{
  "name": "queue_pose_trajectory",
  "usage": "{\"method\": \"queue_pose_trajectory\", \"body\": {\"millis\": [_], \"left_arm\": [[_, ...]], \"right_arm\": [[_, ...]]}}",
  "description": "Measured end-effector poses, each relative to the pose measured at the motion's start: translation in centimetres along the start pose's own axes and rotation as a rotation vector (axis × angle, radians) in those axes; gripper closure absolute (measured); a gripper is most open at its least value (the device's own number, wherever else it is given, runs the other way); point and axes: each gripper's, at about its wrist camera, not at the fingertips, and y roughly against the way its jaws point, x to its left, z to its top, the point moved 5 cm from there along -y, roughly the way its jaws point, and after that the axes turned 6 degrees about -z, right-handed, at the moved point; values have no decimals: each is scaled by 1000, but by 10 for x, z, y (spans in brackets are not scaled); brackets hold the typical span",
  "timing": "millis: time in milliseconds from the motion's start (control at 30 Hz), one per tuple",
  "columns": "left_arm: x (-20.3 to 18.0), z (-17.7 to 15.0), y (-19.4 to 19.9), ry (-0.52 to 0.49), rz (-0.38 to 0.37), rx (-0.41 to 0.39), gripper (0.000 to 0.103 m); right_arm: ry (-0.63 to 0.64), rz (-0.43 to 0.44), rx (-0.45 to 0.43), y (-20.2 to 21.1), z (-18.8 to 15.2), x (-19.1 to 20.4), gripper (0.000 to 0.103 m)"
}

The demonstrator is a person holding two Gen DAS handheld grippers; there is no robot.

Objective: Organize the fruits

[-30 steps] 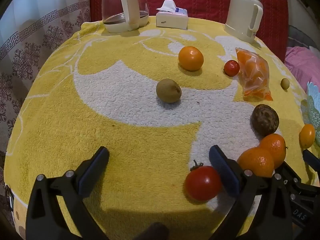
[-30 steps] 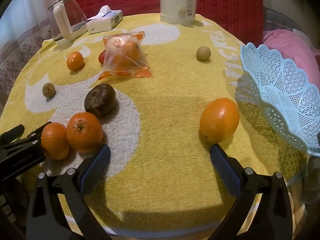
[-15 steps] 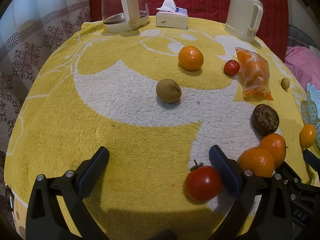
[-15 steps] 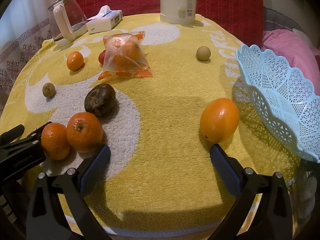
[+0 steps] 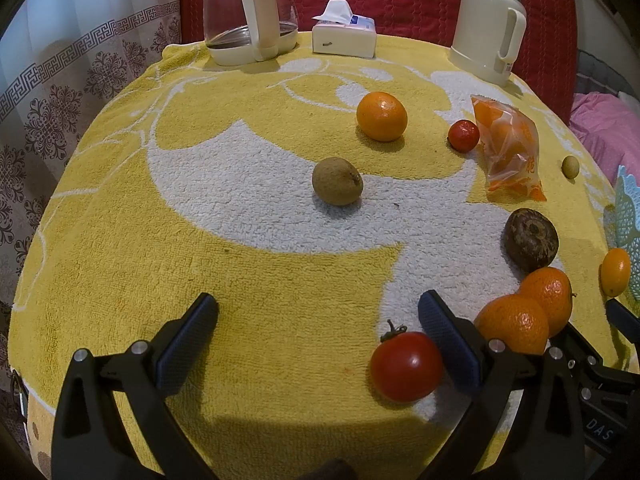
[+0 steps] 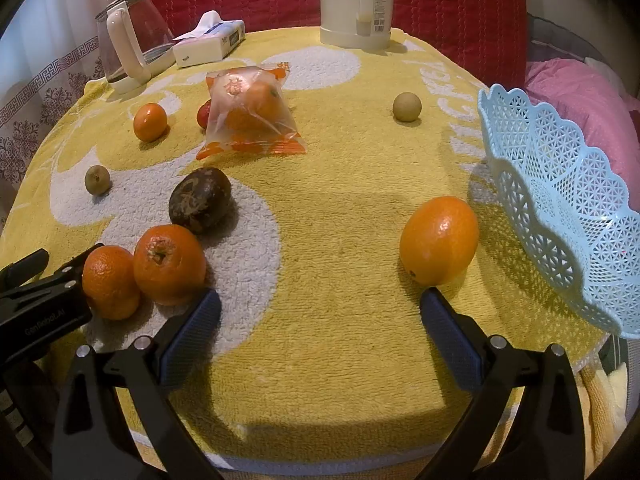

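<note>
Fruits lie scattered on a yellow-and-white towel. My left gripper is open and empty; a red tomato sits just inside its right finger. Two tangerines and a dark passion fruit lie to its right. A kiwi, an orange, and a small tomato lie farther off. My right gripper is open and empty. A large orange sits just beyond its right finger, next to the light-blue lattice basket. The tangerines lie at its left.
A bag of oranges and a small round fruit lie mid-table. A glass kettle, tissue box and cream thermos jug stand along the back edge. Red quilted backing stands behind; the table edge runs along the near side.
The blue basket has shifted left in the right wrist view, closer to the large orange. The left gripper and its fruits have barely moved.
</note>
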Motion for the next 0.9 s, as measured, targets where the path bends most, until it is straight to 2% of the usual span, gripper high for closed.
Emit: {"method": "queue_pose_trajectory", "body": {"millis": [367, 600, 667, 767, 900], "left_arm": [[1, 0, 1, 4, -9, -3, 5], [2, 0, 5, 11, -32, -4, 5], [4, -1, 4, 15, -55, -4, 5], [8, -2, 9, 38, -115, -19, 5], [14, -2, 18, 83, -211, -48, 5]], "right_arm": [[4, -8, -2, -1, 0, 0, 2], [13, 51, 17, 0, 0, -1, 2], [26, 83, 22, 4, -2, -1, 2], [150, 109, 29, 6, -5, 5, 2], [103, 214, 34, 10, -9, -6, 2]]}}
